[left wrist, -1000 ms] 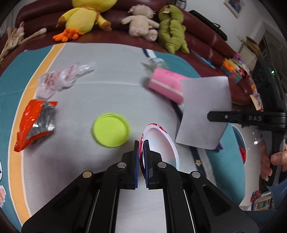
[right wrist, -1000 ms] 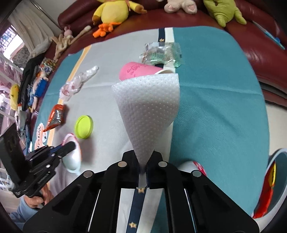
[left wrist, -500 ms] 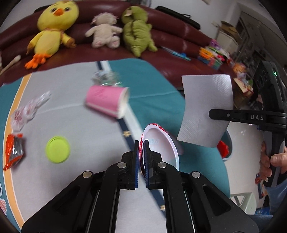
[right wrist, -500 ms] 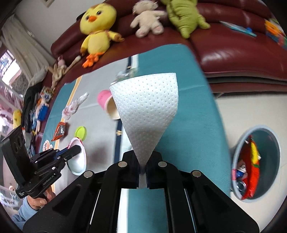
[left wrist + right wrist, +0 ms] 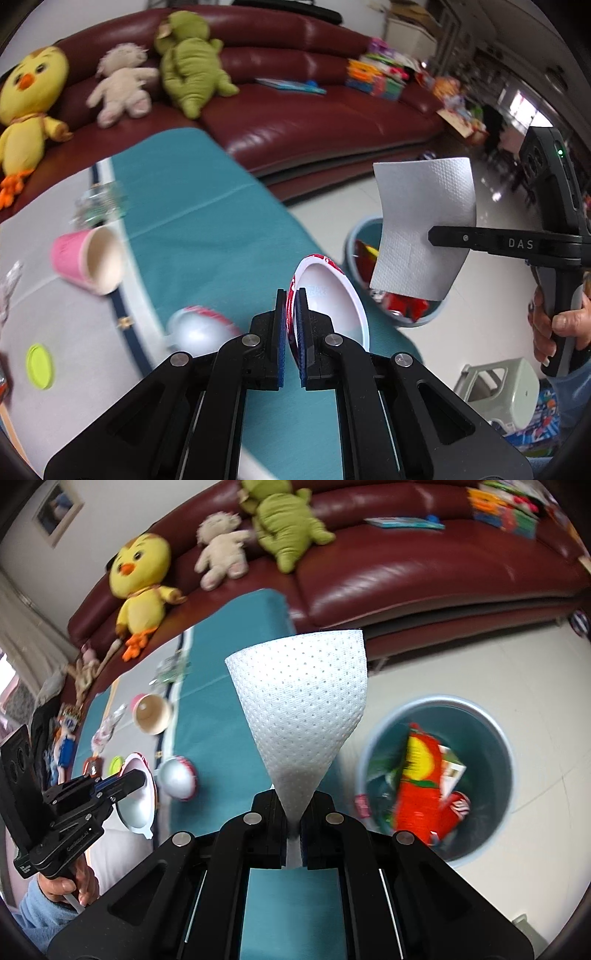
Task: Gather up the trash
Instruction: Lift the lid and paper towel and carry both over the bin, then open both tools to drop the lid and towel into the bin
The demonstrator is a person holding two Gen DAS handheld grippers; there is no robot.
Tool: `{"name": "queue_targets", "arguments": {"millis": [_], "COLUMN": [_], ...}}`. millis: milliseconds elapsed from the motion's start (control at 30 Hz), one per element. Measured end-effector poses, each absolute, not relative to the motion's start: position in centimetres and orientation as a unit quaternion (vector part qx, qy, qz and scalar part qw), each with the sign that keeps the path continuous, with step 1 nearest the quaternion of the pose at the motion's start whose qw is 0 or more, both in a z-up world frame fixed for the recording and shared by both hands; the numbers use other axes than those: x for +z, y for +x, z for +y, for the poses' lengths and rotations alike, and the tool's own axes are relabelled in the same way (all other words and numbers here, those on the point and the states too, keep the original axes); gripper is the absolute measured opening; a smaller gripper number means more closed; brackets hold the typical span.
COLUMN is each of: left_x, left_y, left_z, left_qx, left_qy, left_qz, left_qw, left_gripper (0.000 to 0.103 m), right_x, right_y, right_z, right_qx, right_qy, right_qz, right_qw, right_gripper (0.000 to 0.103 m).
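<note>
My left gripper [image 5: 292, 334] is shut on the rim of a white bowl lid with a red edge [image 5: 332, 295], held above the teal table edge; it also shows in the right wrist view [image 5: 138, 797]. My right gripper [image 5: 293, 825] is shut on a white paper towel [image 5: 303, 716], which hangs beside the blue bin [image 5: 356, 230] in the left wrist view [image 5: 421, 229]. The blue bin [image 5: 495, 738] on the floor holds red and yellow wrappers [image 5: 421, 779].
On the table lie a pink paper cup [image 5: 86, 260], a silver foil bowl [image 5: 199, 328], a green lid [image 5: 40, 365] and crumpled clear plastic [image 5: 98, 205]. Plush toys sit on the maroon sofa [image 5: 314, 122]. A grey stool [image 5: 506, 387] stands on the floor at right.
Both grippers have swung right, away from the table middle toward the bin, each still holding its item. The bin now lies in full view beside the towel.
</note>
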State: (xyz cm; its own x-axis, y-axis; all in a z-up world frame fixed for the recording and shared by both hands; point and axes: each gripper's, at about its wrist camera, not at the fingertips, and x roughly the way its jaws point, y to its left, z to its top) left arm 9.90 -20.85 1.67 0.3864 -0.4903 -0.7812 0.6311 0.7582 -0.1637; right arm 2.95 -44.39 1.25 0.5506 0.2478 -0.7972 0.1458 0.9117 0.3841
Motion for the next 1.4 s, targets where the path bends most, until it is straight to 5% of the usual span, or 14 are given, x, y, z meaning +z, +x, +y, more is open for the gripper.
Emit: {"name": "queue_targets", "arguments": {"millis": [467,1200,1300,1333,1400], "left_x": [-2.9,-11.8,-11.8,-11.7,-11.1], "left_y": [10.7,12.1,12.5,12.6,12.6], "left_z": [-34.0,-43.1,-43.1,-43.0,-42.7], "left_qx": [-0.389,-0.407,-0.400,-0.399,-0.397], "left_qy": [0.126,0.171,0.171,0.169,0.165], "left_qz": [0.471,0.535,0.532,0.530,0.516], "left_qw": [0.782,0.720,0.727,0.729,0.741], "left_gripper": [0.006,0.007,0.027,0.047,0.067], "right_x": [-3.8,-10.2,-10.9,-11.1,-11.5], "right_y": [0.9,2.0,2.3,2.4,2.6], "right_z": [-54.9,-60.0,-59.8,-59.9,-59.8], "right_qx": [-0.048,-0.074,-0.071,-0.068,-0.065], "right_qy": [0.257,0.281,0.284,0.285,0.290], "right_qz": [0.489,0.541,0.548,0.550,0.554], "right_qw": [0.832,0.789,0.784,0.782,0.778], "right_gripper": [0.005,0.007,0.008,0.009,0.017]}}
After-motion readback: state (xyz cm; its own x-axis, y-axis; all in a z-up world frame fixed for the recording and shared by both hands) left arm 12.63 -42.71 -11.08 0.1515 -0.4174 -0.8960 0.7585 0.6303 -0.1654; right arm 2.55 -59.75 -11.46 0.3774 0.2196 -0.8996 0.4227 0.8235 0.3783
